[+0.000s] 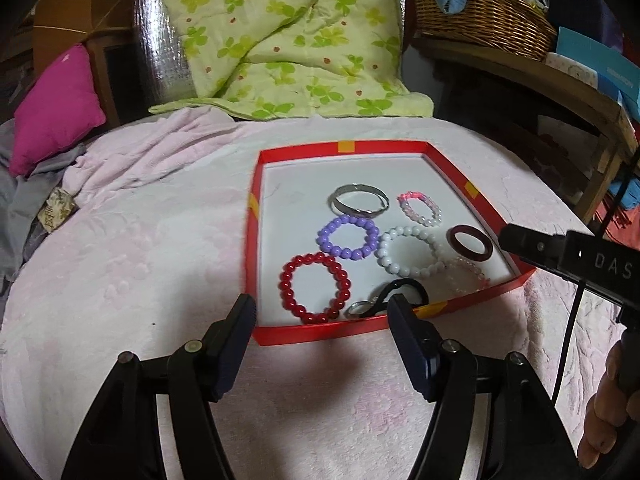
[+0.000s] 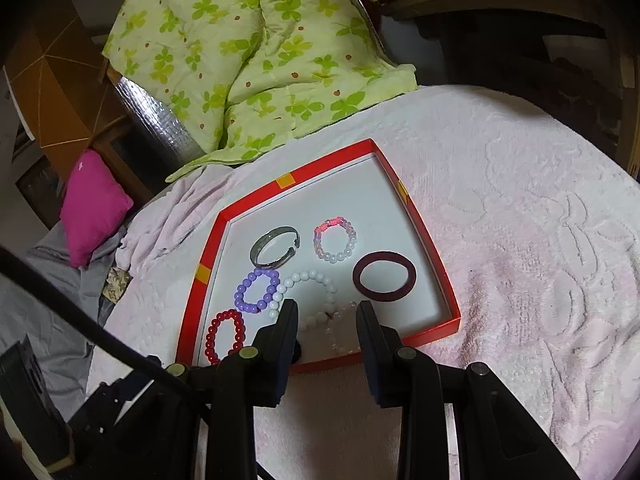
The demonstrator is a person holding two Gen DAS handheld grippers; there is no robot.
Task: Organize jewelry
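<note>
Eight pieces lie in my red tray (image 1: 256,240), spread flat on its white floor so that each can be picked singly; the tray itself sits on the pink bedspread (image 1: 140,240), soft ground that I judge will give under a downward press. Along the far row are the silver bangle (image 1: 359,202) and the small pink-and-white bead bracelet (image 1: 421,209); nearer come the purple bead bracelet (image 1: 348,237), the white bead bracelet (image 1: 408,250) and the dark maroon ring band (image 1: 470,242); nearest are the red bead bracelet (image 1: 315,288), the black hair tie (image 1: 394,298) with a small metal loop, and a pale clear-bead bracelet (image 1: 466,278) that touches the white one.

I hold my left gripper (image 1: 322,312) with its jaws spread wide and nothing between them, poised just short of the tray's near wall, the red bracelet and the hair tie lying in the gap's line; wide so either can be straddled. My right gripper (image 2: 327,310) is likewise parted and empty, its fingertips over the near part of the tray above the pale beads; I judge it is lined up on that bracelet, which overlaps its neighbour and so wants a careful pinch. No piece is lifted; sorting, as I judge it, is barely started.
</note>
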